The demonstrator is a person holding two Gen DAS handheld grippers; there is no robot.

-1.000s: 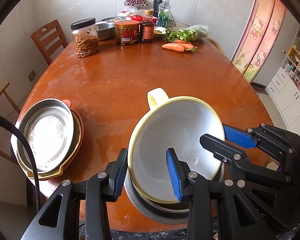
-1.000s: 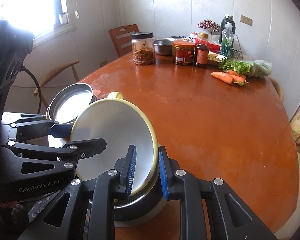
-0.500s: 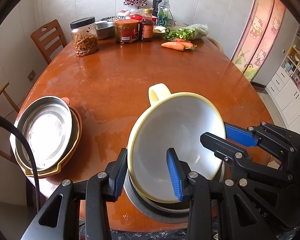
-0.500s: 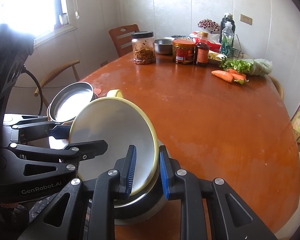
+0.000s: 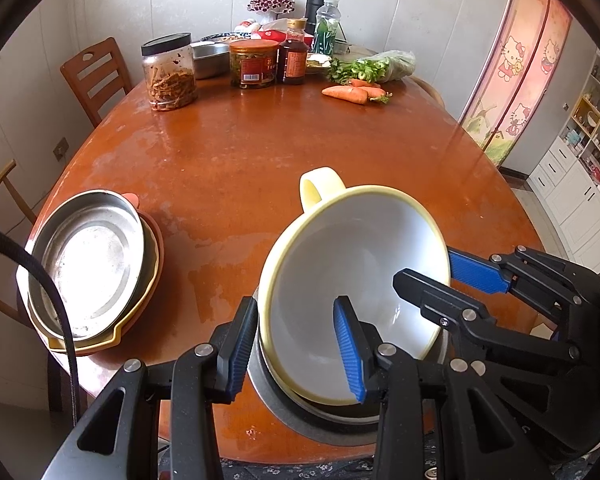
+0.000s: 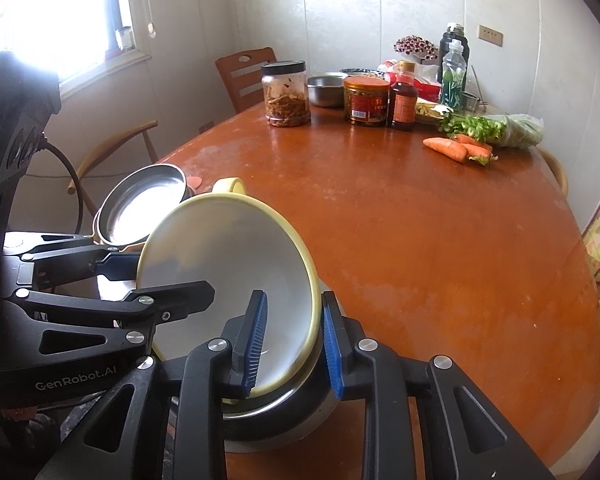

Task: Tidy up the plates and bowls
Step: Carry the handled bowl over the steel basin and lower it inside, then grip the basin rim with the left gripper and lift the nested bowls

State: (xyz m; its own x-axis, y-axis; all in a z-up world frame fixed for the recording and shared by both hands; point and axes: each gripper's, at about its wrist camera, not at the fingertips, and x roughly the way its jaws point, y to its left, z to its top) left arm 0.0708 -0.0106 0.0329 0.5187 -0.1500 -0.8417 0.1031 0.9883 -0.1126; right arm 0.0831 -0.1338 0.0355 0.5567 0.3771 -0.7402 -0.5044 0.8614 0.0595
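Note:
A white bowl with a yellow rim and yellow handle (image 5: 352,280) rests tilted in a steel bowl (image 5: 312,424) at the table's near edge; it also shows in the right wrist view (image 6: 228,264). My left gripper (image 5: 296,348) straddles the bowl's left rim, jaws apart, not pinching it. My right gripper (image 6: 292,344) straddles the right rim (image 6: 314,320) with a small gap either side; it also shows in the left wrist view (image 5: 456,276). A stack of plates topped by a steel plate (image 5: 86,260) sits at the left edge.
At the far end of the brown table (image 5: 300,152) stand jars (image 5: 168,72), a sauce bottle (image 5: 294,58), a steel bowl (image 5: 210,58), bottles, greens and carrots (image 5: 352,92). Wooden chairs (image 5: 96,76) stand at the left.
The white bowl has tipped up a little more, its handle end rising. My right gripper has opened slightly around the rim. The left gripper stays open.

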